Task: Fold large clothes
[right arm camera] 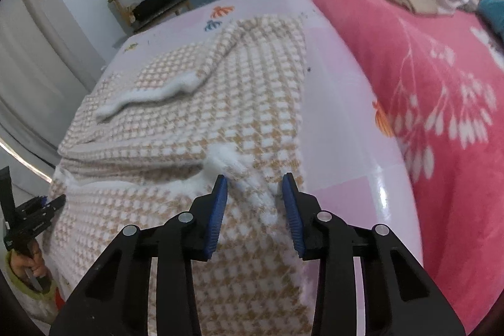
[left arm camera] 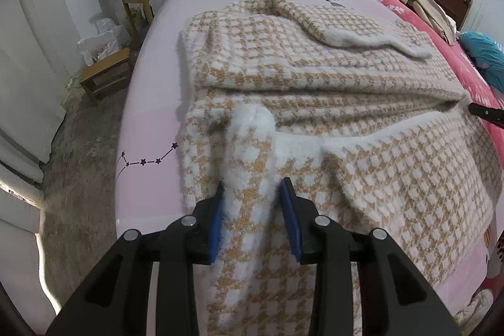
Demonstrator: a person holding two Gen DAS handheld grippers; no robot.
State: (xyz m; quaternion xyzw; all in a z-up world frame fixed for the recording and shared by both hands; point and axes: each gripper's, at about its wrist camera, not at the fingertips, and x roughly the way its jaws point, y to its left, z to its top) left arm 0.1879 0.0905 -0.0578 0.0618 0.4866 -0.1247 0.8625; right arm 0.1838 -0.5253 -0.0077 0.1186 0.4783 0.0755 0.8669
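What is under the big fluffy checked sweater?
The tan-and-white checked knit sweater lies on a pale pink printed bed sheet, which shows all around it. Whatever is printed on the sheet directly beneath stays covered.

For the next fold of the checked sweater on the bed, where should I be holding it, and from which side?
Grip the checked sweater at its two near bottom corners, coming from the near edge of the bed. The sleeves are already folded across the body, so the near hem is the free end to lift. The left tool and right tool each already have a bunched corner between the pads.
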